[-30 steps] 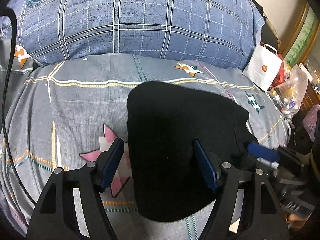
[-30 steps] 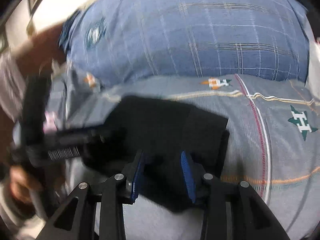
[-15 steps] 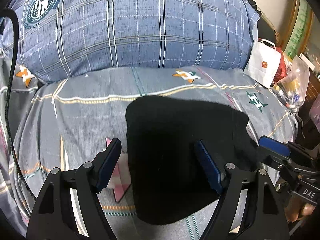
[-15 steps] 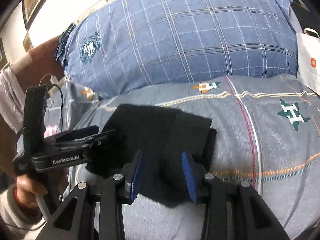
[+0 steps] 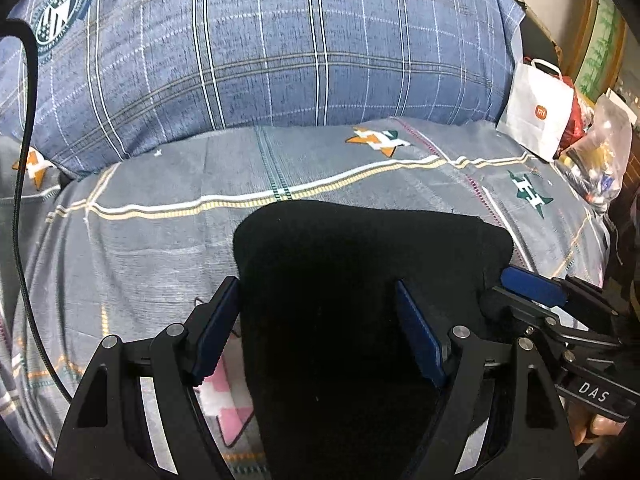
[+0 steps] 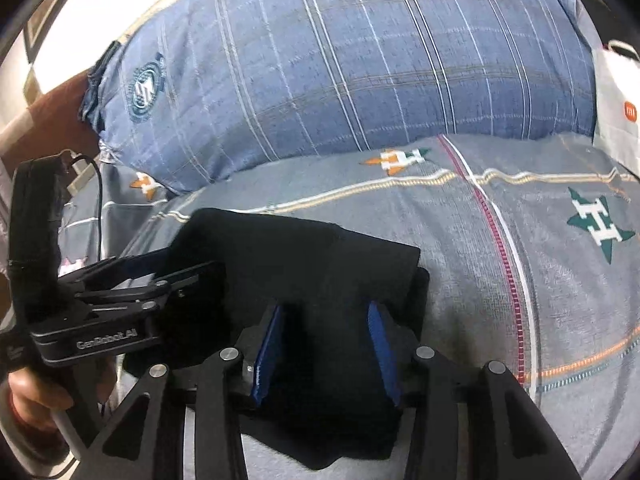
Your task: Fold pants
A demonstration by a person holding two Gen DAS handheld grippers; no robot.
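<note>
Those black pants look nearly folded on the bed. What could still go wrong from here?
The black pants lie bunched on a soft bedsheet, so they could spring open. The right claw, its jaws just opening, straddles a raised fold and might drag it when pulling away. The left claw stands open over the near edge and could snag it too.

A large blue plaid pillow (image 5: 260, 52) bearing a round crest emblem (image 5: 60, 24) is lying along the far edge of a grey bedsheet (image 5: 152, 248) printed with stars and crossing stripes. A white paper shopping bag (image 5: 536, 112) with an orange logo is standing just beside the pillow's end, with a clear plastic bag (image 5: 600, 148) of assorted items sitting next to it. A black cable (image 5: 22, 184) is trailing down across the sheet.
</note>
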